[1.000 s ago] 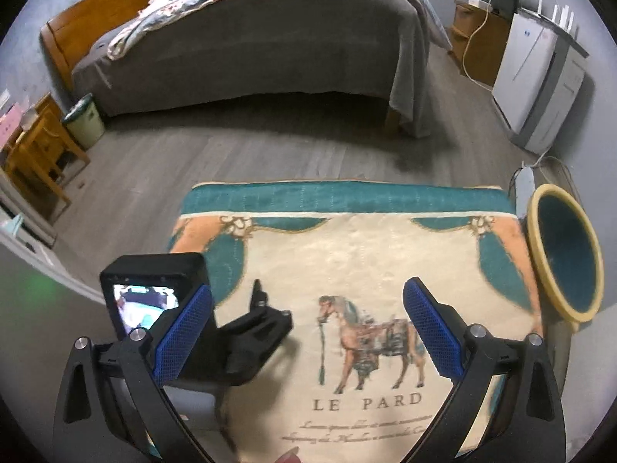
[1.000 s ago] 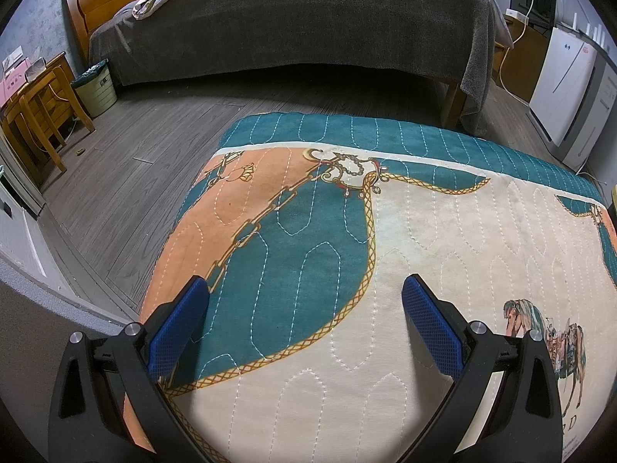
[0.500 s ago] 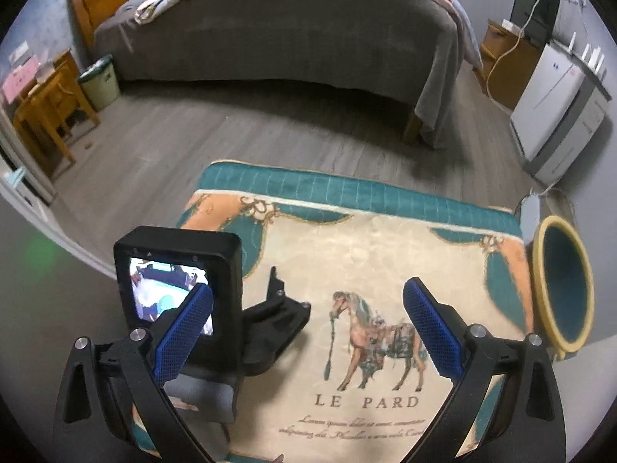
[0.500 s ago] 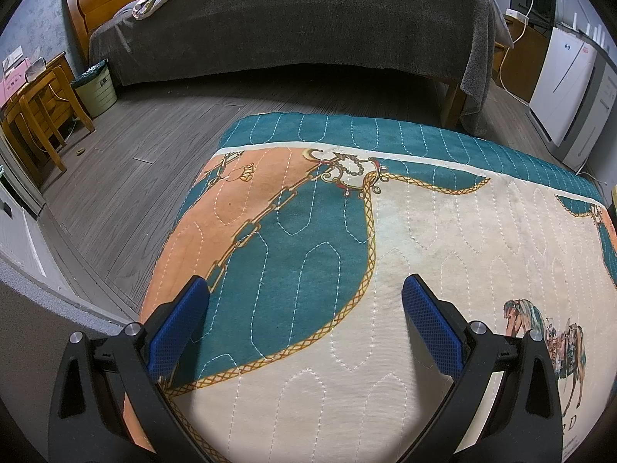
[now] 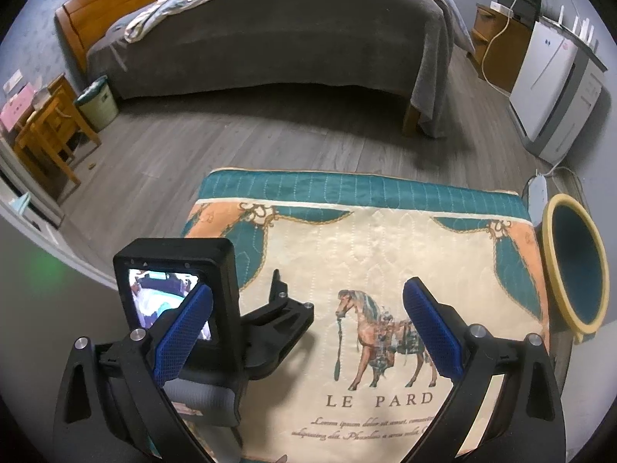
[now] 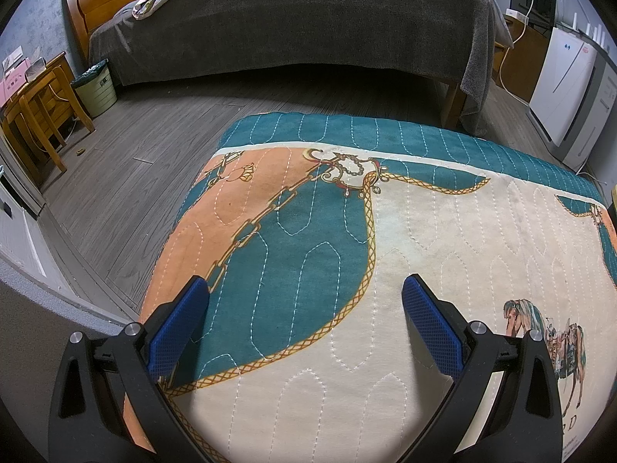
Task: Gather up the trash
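Hovering over a quilted cloth w/ a horse print & the words "LE PARD", both tongs stand wide apart and hold nothing: left tongs above the horse, right tongs above the teal-and-orange corner of that cloth, which covers the counter. In the left wrist view the other handheld unit, a black box w/ a lit screen, sits just beside the left blue pad.

No trash shows on the cloth in either view; no wrapper, scrap or bottle can be made out near the tongs. Judgement: that fits 2 stages equally, a counter whose litter is already gone, or one where the litter lies elsewhere, out of frame. The pics don't settle which.

Containers: a round teal basket w/ a yellow rim stands just beside the cloth's right edge, mouth tipped toward the camera; what can be seen of its inside looks bare, though the bottom is dark. A pale bin w/ a liner stands on the wood floor well apart, near the bed and a wooden side table; its contents can't be told at this range. One tiny speck lies on the floor near that table; too small to ID.
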### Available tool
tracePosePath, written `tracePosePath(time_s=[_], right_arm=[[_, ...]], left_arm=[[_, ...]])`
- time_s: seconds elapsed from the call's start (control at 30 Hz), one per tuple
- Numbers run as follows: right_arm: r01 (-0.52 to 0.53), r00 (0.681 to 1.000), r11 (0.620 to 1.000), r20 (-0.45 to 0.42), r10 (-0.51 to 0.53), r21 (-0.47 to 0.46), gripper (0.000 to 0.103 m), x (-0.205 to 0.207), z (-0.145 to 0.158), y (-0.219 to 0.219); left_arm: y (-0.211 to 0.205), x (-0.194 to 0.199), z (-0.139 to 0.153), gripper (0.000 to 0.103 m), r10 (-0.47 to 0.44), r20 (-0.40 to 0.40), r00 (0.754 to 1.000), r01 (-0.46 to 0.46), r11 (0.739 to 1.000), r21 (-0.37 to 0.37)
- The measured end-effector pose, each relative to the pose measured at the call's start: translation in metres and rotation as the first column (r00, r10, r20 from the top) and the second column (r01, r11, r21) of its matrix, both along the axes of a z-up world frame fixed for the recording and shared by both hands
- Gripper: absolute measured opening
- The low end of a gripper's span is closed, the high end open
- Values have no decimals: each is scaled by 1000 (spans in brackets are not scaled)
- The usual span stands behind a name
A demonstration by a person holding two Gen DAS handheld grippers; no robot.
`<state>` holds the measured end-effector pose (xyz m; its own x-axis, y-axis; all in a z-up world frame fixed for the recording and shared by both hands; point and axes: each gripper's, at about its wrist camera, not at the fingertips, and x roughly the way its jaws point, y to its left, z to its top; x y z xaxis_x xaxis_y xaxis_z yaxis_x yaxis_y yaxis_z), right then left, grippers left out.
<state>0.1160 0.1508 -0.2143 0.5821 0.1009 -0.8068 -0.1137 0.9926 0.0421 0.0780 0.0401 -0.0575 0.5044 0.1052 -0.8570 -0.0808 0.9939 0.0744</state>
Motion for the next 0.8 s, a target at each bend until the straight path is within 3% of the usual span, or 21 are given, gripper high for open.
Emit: tracePosePath(time_s=[0.4,0.53,0.8], right_arm=[[0,1000,1000,0,0,0,99,0,0,0],[0,1000,1000,0,0,0,99,0,0,0],[0,1000,1000,0,0,0,99,0,0,0]], left_arm=[[-1,-3,2,98,-29,27,999,30,999,-38],[-2,-4,8,98,-26,59,998,27,1000,-9],[-1,-1,3,98,-22,25,999,23,999,-22]])
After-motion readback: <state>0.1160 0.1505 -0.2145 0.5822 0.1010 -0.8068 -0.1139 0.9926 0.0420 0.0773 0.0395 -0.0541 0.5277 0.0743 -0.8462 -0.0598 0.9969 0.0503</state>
